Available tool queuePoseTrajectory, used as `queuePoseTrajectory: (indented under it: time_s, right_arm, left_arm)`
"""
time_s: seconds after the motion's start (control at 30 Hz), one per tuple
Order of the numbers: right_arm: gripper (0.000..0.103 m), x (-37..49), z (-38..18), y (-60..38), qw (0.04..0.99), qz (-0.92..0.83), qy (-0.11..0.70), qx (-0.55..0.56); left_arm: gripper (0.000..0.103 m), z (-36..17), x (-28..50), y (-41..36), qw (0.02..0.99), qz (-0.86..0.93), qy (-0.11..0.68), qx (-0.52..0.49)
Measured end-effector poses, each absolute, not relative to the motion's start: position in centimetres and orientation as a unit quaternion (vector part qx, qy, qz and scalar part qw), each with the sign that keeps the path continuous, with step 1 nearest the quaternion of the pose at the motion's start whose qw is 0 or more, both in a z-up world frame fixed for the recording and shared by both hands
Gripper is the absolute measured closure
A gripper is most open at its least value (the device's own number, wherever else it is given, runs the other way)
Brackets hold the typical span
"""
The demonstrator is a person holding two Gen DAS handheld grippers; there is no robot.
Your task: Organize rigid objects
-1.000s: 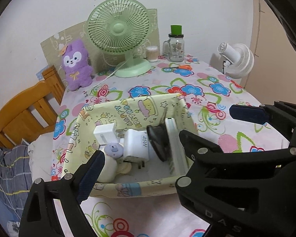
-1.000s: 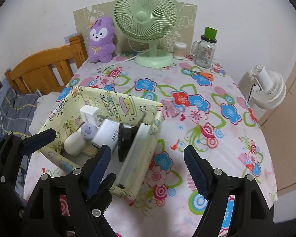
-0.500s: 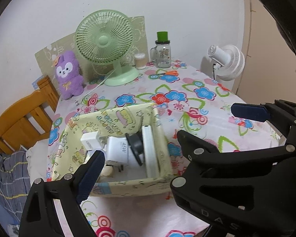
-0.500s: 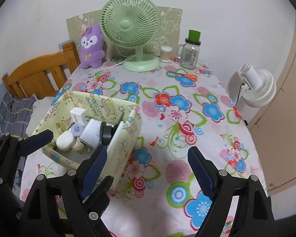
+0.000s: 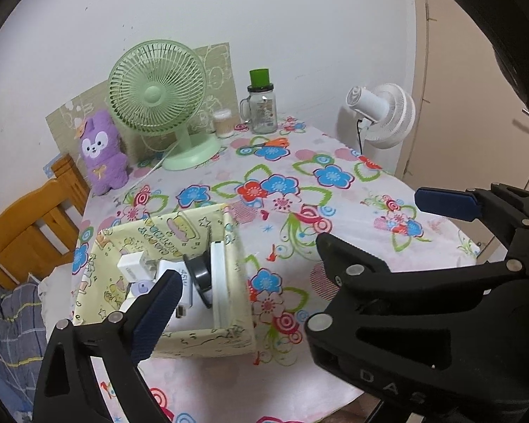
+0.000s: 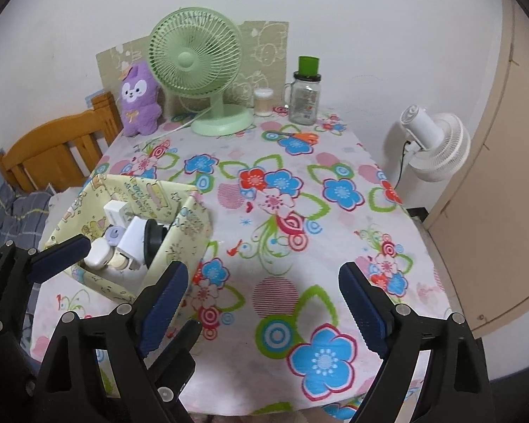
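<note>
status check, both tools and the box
Left tool opening, nothing between. Right tool opening, empty too. Yellow box holds chargers and small items. Nothing in the way.

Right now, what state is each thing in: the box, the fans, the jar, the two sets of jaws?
Yellow box: open-topped, holding chargers and small gadgets.
Green fan: upright; spinning or not, cannot tell.
White fan: upright beside the table.
Glass jar: upright, green lid on.
Scissors: lying flat on the cloth.
Left gripper: jaws opening, nothing between them.
Right gripper: jaws opening, nothing between them.
</note>
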State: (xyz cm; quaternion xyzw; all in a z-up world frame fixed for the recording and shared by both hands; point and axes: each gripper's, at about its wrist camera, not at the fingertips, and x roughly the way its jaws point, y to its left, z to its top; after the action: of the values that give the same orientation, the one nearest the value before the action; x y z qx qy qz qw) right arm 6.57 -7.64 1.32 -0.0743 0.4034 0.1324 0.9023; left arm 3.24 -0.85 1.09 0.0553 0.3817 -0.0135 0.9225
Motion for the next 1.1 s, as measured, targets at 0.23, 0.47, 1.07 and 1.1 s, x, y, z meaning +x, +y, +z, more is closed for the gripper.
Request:
queuePoseTrajectory:
  time_s: [0.23,0.47,1.07,1.1]
  right_arm:
    - [0.013,6.3,2.0,-9.8,0.909,0.118,0.396,-0.058]
    - [0.013,5.6,2.6,-11.4,0.917,0.102,0.382,-0.053]
    - [0.013,3.6,4.2,-14.4,0.939,0.064,0.337,-0.037]
    - [0.013,3.5,4.3,-14.5,0.94,0.063,0.334,-0.035]
  left_arm:
    - [0.0,1.8,3.1,-1.8,0.928,-0.008,0.369,0.057]
    - [0.0,2.1,2.9,-2.0,0.93,-0.004,0.363,0.051]
    - [0.0,3.0,1.5,-0.3,0.941,0.023,0.335,0.031]
    - [0.0,3.1,1.3,-0.2,0.942,0.022,0.334,0.027]
